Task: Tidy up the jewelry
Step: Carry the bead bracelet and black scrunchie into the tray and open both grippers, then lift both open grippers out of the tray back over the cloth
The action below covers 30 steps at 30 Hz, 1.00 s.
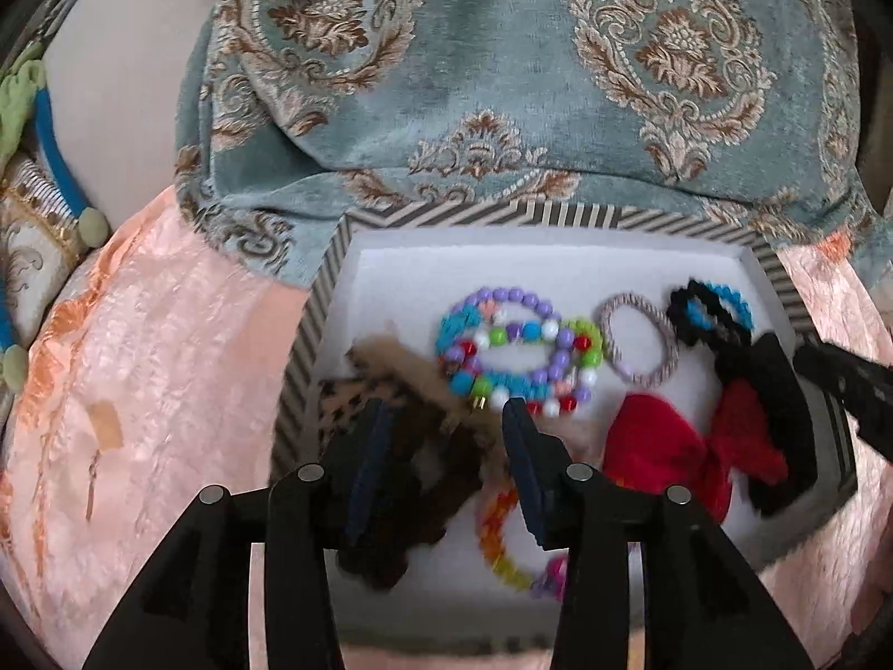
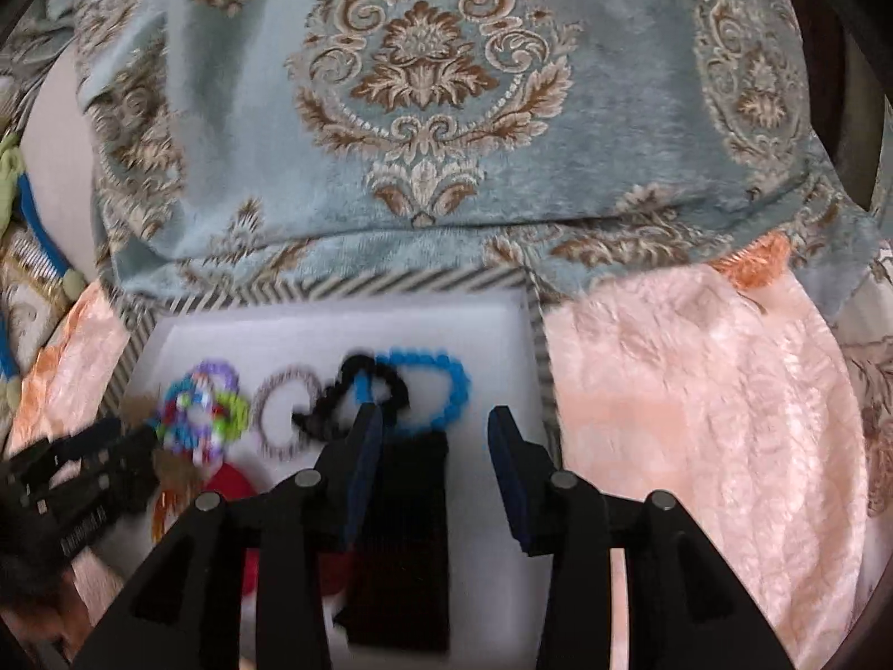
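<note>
A striped box [image 1: 474, 212] with a white lining holds the jewelry. In the left wrist view my left gripper [image 1: 443, 410] stands open over its near left part, with a brown furry scrunchie [image 1: 413, 474] lying below and between the fingers. Just beyond them lie tangled colourful bead bracelets [image 1: 502, 346], a grey hair tie [image 1: 642, 379] and a red bow [image 1: 658, 441]. In the right wrist view my right gripper [image 2: 435, 414] is open over the box's right side [image 2: 536, 346]; a black fabric piece [image 2: 407, 530] lies between its fingers, untouched. Blue [image 2: 455, 385] and black [image 2: 390, 379] bead rings lie ahead.
A teal cushion with gold ornaments [image 1: 502, 84] rises right behind the box. Pink satin cloth [image 1: 167, 335] covers the surface on both sides. A blue cord with green ends [image 1: 50, 139] hangs at far left. An orange-yellow bead bracelet [image 1: 494, 525] lies near the box's front.
</note>
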{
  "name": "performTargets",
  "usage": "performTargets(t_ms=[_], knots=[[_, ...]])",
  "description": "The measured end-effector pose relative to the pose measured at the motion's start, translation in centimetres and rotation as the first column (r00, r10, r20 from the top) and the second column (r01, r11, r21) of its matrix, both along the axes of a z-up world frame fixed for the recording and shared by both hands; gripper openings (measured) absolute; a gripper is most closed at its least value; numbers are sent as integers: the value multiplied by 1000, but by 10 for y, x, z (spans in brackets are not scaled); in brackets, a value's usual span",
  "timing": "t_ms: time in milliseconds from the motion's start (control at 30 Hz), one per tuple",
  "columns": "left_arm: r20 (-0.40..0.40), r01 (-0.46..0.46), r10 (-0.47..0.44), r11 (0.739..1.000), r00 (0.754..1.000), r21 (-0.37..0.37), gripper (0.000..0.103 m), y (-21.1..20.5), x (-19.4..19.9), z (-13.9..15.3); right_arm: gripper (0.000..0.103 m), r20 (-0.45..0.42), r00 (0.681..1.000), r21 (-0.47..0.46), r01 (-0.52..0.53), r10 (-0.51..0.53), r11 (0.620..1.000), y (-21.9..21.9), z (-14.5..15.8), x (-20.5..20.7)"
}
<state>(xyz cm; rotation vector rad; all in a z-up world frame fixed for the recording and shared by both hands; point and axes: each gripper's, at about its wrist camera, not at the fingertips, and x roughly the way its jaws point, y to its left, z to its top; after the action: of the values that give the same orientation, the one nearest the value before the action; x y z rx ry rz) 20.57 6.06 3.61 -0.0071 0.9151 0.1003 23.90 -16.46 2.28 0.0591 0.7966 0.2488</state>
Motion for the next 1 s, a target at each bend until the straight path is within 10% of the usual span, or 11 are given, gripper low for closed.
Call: performTargets(t_ms=[267, 667, 733, 833, 1000], knots=[[-84, -72, 69, 997, 994, -25, 25, 24, -33, -27, 41, -190, 982, 159, 36, -6, 987, -28, -42, -36], [89, -49, 56, 996, 994, -74, 25, 13, -94, 3, 38, -58, 998, 192, 13, -2, 981, -43, -14, -87], [156, -30, 36, 999, 987, -41, 41, 5, -111, 16, 42, 9, 1000, 201, -8, 6, 980, -41, 3, -111], [210, 3, -1, 1000, 978, -10, 70, -5, -137, 26, 81, 50, 999, 103, 3, -8, 995, -29, 10, -143], [153, 16, -20, 999, 988, 31, 73, -15, -160, 19, 83, 65, 997, -68, -29, 34, 997, -2, -1, -186]])
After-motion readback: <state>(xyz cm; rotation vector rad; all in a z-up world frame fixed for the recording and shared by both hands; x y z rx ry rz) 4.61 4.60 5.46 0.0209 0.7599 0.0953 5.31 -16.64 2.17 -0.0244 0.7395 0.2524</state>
